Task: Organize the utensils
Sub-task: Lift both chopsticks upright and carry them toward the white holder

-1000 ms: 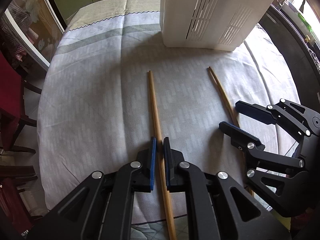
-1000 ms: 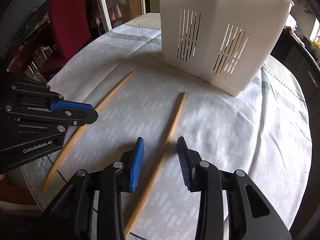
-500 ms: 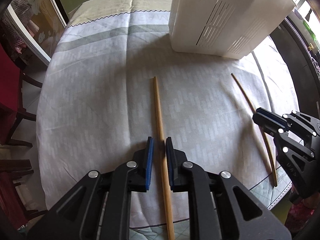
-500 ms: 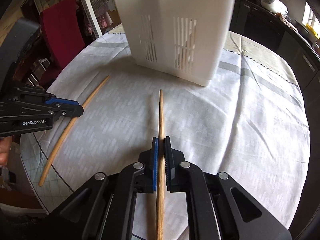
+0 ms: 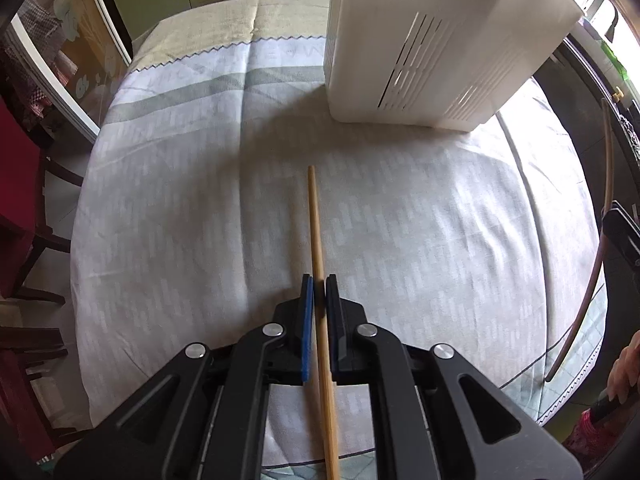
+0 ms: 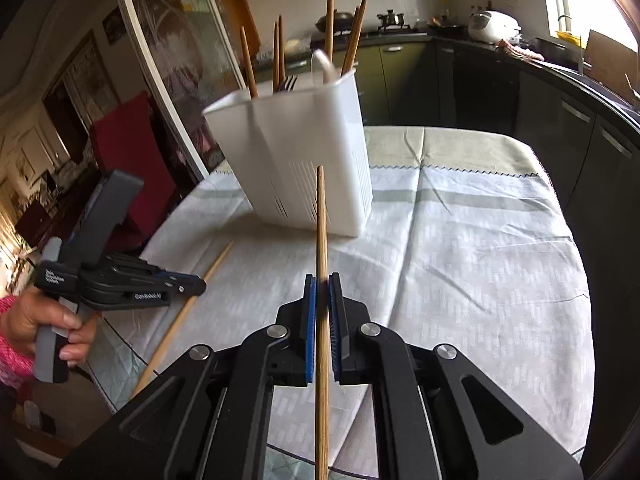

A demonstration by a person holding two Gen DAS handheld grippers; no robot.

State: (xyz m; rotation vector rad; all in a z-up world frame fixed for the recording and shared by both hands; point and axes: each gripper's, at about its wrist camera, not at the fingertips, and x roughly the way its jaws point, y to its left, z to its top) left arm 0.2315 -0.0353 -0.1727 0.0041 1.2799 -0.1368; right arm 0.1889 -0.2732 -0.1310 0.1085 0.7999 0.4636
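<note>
On the table under its pale patterned cloth stands the tall white slotted plastic utensil holder, already bristling with chopsticks. The step in hand looks like carrying: each gripper is clamped on one long bamboo chopstick. The right gripper holds its chopstick raised, tip just short of the holder; next it needs lifting above the rim, then tipping in. The left gripper pinches its chopstick low over the cloth, farther from the holder.
</note>
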